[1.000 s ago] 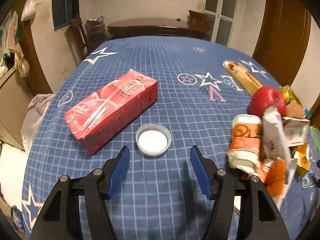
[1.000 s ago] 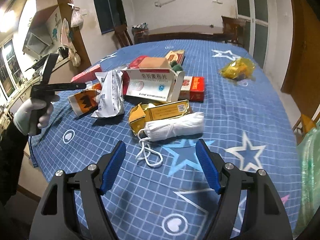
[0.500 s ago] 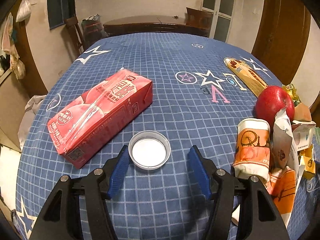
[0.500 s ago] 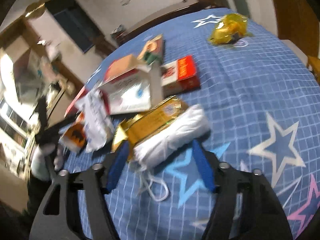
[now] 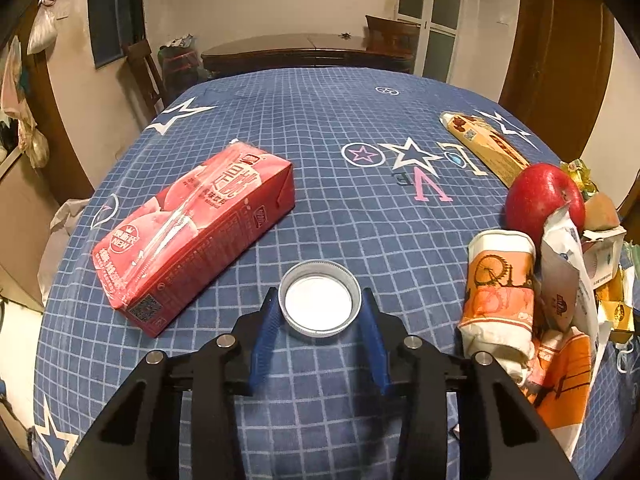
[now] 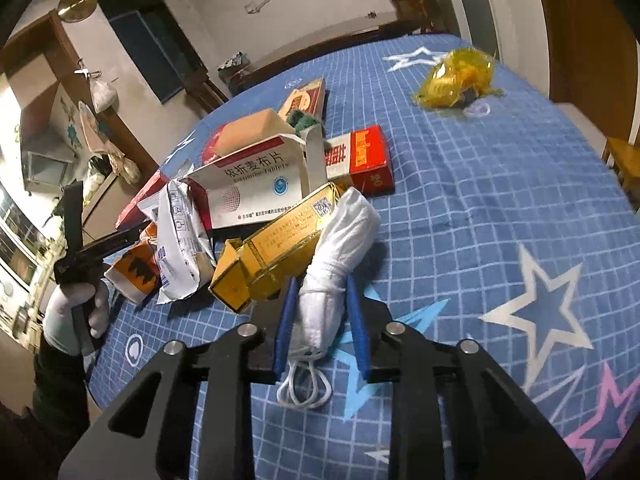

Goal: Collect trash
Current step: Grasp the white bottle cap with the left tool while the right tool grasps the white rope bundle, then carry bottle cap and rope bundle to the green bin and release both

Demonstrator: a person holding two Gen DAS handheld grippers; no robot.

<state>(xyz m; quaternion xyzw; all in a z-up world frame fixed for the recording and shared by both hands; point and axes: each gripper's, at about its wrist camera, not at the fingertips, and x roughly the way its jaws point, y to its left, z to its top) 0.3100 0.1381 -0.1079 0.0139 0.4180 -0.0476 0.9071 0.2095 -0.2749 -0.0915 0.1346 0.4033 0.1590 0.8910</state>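
Observation:
A white bottle cap (image 5: pixel 319 306) lies open side up on the blue checked tablecloth. My left gripper (image 5: pixel 319 300) has a blue pad against each side of it, and its jaws are closing. In the right wrist view, a rolled white face mask (image 6: pixel 344 232) with loose ear loops lies beside a gold box (image 6: pixel 276 248). My right gripper (image 6: pixel 322 284) is closing on the lower end of the roll, with both pads pressed into the fabric.
A pink drink carton (image 5: pixel 192 236) lies left of the cap. A red apple (image 5: pixel 538 196), an orange paper cup (image 5: pixel 500 292) and wrappers pile up at the right. A white medicine box (image 6: pixel 256 188), a red pack (image 6: pixel 360 158) and a yellow wrapper (image 6: pixel 456 76) lie beyond the mask. A gloved hand (image 6: pixel 76 320) is at the table's left edge.
Both grippers moved forward and narrowed. The left one now has the cap between its pads, and the right one rolled and has the mask roll between its pads.

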